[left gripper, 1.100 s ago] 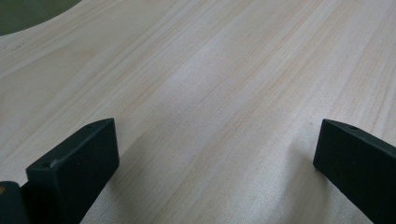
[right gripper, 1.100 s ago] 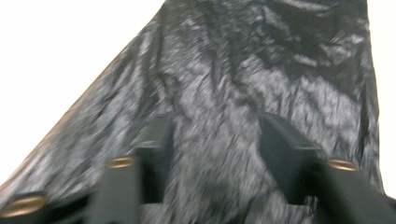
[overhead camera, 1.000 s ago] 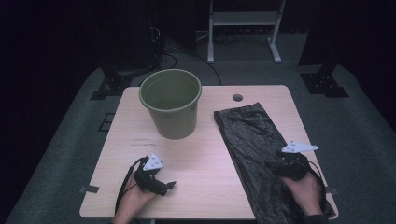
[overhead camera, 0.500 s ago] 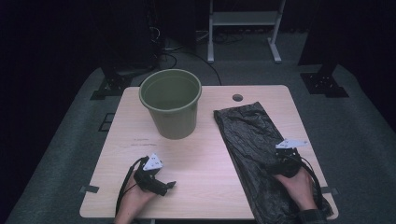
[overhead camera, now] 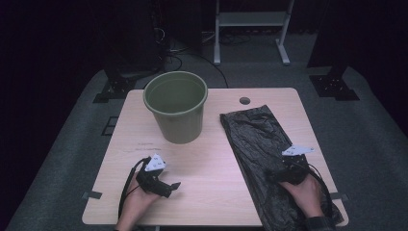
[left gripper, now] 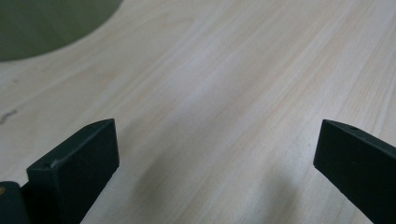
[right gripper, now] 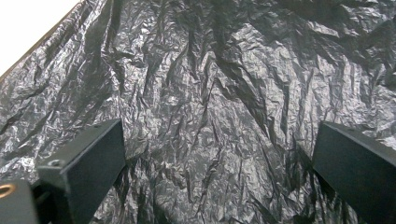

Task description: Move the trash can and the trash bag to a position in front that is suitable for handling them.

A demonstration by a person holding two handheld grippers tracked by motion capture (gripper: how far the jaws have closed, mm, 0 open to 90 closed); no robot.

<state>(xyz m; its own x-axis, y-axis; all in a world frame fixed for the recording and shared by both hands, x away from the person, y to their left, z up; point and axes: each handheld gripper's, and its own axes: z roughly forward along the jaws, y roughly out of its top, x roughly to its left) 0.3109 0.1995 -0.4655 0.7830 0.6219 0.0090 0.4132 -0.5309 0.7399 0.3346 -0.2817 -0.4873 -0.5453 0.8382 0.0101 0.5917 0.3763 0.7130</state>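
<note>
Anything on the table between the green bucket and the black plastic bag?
No. In the high view, only bare tabletop separates the green bucket from the black plastic bag; they stand apart, not touching.

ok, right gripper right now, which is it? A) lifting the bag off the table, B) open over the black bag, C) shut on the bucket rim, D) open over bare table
B: the right gripper has its fingers spread wide, with the crumpled black bag lying flat under and between them, not pinched.
</note>
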